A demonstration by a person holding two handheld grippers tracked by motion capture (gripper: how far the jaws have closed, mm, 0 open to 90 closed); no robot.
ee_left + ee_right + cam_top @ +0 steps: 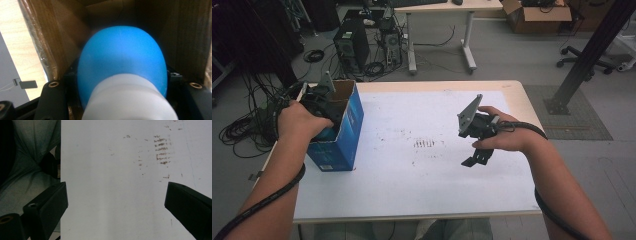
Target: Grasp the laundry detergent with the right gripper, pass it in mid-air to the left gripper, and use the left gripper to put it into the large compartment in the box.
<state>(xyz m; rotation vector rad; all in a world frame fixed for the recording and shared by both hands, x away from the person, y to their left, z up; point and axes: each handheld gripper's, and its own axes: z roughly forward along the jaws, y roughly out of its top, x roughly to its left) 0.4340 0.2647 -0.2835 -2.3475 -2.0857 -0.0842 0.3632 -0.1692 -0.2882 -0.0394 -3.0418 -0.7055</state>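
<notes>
The right claw [474,159] is hanging over the white worktop [422,190] with its jaws spread wide and nothing between them. Farther off, the left claw [323,107] is reaching down into the blue box [343,142], closed on a blue and white bulb-shaped thing [122,65]. The smooth bulb could be squeezing out of that grip, or catching the cardboard wall and tipping the box at the worktop's edge.

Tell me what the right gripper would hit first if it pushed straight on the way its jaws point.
Most likely the white tabletop. The right gripper points down at it with its jaws wide and nothing between them; how far off the surface lies is unclear.
</notes>
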